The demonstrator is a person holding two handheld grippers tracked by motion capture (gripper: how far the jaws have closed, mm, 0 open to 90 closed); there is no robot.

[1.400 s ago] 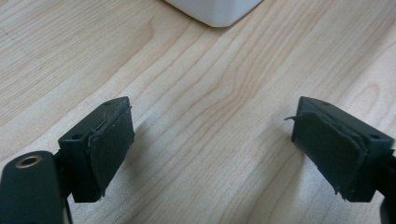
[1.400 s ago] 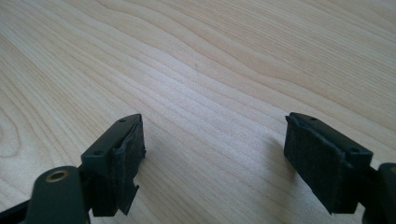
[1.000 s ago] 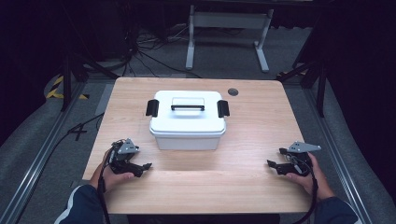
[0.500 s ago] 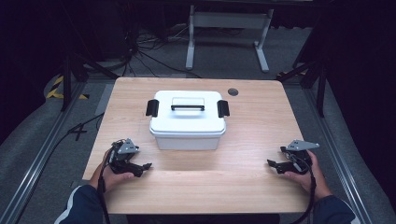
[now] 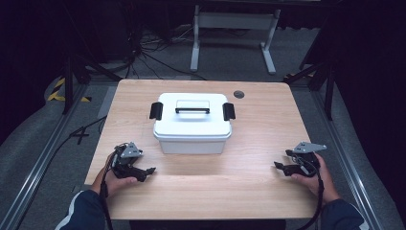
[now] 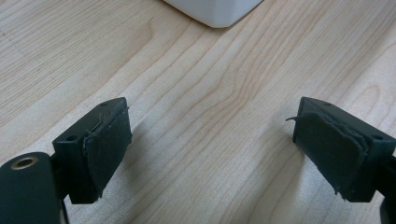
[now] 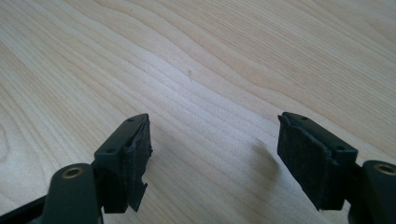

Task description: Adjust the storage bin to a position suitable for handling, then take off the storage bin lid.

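Note:
A white lidded box with a grey handle and a black latch on each end stands mid-table. My left gripper rests low over the wood, in front of and to the left of the box, open with nothing between its pads. The box's corner shows at the top of the left gripper view. My right gripper sits near the table's front right, well clear of the box. It is open over bare wood; its jaws have just been closing a little, with nothing between them.
The wooden table has a small dark round hole behind the box at the right. A white metal stand and cables lie on the floor beyond the far edge. A cable trails from each gripper toward the person.

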